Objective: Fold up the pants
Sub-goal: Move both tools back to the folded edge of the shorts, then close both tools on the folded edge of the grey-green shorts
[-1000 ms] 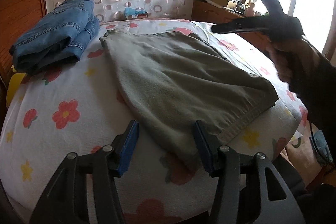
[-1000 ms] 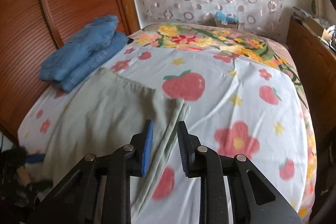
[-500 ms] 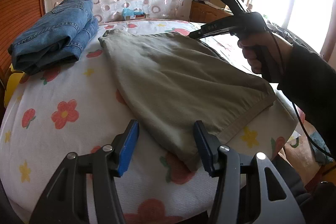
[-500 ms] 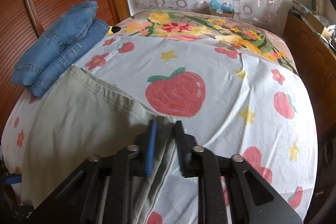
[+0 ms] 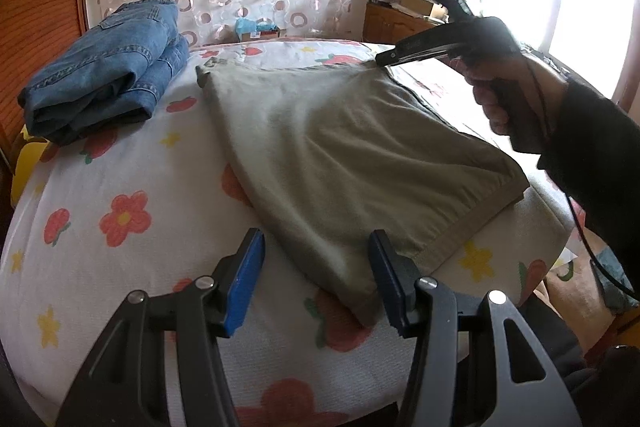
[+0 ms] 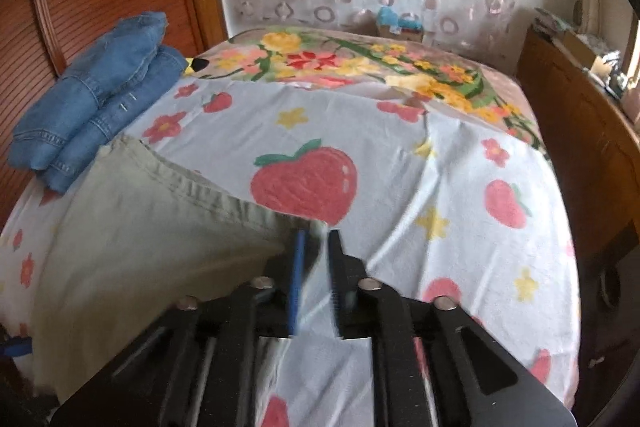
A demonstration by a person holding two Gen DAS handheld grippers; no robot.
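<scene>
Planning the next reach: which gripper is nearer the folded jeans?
Left, as a judgement. The left gripper hovers open at the khaki pants' near corner; the right gripper sits at their far corner, across the pants from the folded jeans.

No legible text, label, brand, number or sign is found in either view. A small pale marking sits on the arm of the right gripper [image 5: 416, 47] in the left wrist view, but it is too small and blurred to read. The small box [image 5: 262, 34] at the head of the bed carries print that cannot be made out.
</scene>
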